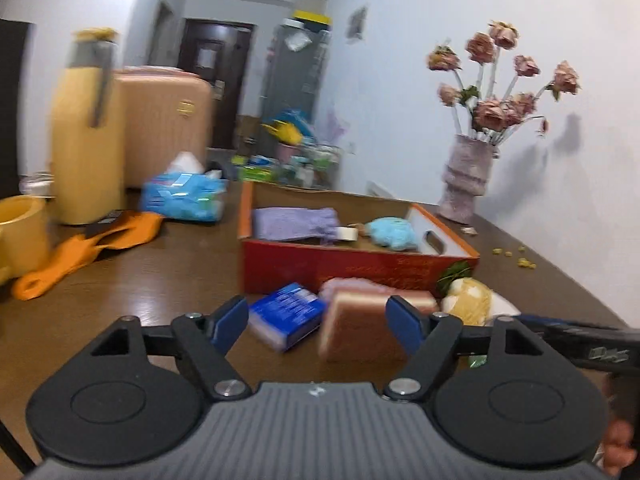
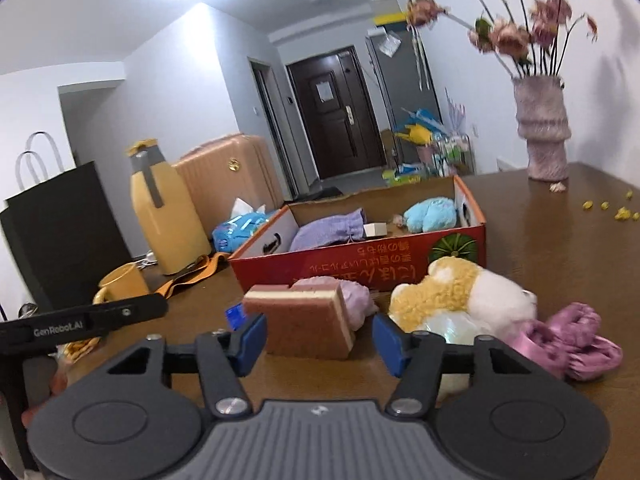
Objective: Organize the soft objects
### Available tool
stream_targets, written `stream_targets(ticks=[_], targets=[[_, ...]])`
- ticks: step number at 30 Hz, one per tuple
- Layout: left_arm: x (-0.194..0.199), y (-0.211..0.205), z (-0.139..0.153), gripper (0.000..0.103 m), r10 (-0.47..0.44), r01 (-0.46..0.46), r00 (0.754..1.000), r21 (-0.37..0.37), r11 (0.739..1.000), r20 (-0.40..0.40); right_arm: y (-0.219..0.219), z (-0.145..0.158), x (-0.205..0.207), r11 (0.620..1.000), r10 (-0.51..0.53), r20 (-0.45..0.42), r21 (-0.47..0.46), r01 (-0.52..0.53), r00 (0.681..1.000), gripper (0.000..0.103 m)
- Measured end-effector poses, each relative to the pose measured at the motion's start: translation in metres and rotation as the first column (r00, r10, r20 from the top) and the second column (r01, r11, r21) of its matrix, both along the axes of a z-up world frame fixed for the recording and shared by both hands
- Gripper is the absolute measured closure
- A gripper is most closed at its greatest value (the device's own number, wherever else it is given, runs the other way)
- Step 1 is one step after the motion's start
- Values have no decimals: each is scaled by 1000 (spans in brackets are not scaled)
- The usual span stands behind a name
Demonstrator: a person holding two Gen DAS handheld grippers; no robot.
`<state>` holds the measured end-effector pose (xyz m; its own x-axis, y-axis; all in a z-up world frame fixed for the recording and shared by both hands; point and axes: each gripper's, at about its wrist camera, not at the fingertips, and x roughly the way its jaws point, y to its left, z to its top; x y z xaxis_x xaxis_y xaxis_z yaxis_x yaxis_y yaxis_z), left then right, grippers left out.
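Pink layered sponge block (image 2: 305, 325) lies on the worktop (image 2: 540, 264) straight ahead of both tools, near the red box (image 2: 360, 264). Right tool (image 2: 319, 340) and left tool (image 1: 316, 322) are part open, holding nothing. Inside the box: a purple pouch (image 2: 326, 230) left, a blue plush (image 2: 430, 214) right.

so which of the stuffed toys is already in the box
The blue stuffed toy, lying at the right end of the red box. The yellow and white stuffed toy is still on the table in front of the box.
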<state>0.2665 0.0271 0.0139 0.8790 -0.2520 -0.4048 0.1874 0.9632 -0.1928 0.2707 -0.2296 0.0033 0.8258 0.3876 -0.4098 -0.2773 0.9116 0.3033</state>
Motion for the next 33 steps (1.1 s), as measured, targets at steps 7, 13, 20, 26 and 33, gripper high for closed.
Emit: stream_targets(ticks=[7,13,20,26,33], targets=[[81,-12,-23,55,-99,86,985,-97,992,-139,13,-18,72,996,-20,-85,85,27,996,64],[70,4,-36,72,-174,124,964,-238,963,-202,12,-28,63,994,34,-90,106,-24,995,79],[3,14,-54,68,-171,100,964,-323,941,-201,9,-45,-8,986,114,-66,128,-105,991,75],[-30,10,-65,68,-179,103,949,-282,954,-260,10,-56,-44,987,136,-110,97,-125,985,74],[-59,15,-54,56,-232,165,950,-296,941,-208,-1,-45,-69,982,149,-104,132,-135,983,68]])
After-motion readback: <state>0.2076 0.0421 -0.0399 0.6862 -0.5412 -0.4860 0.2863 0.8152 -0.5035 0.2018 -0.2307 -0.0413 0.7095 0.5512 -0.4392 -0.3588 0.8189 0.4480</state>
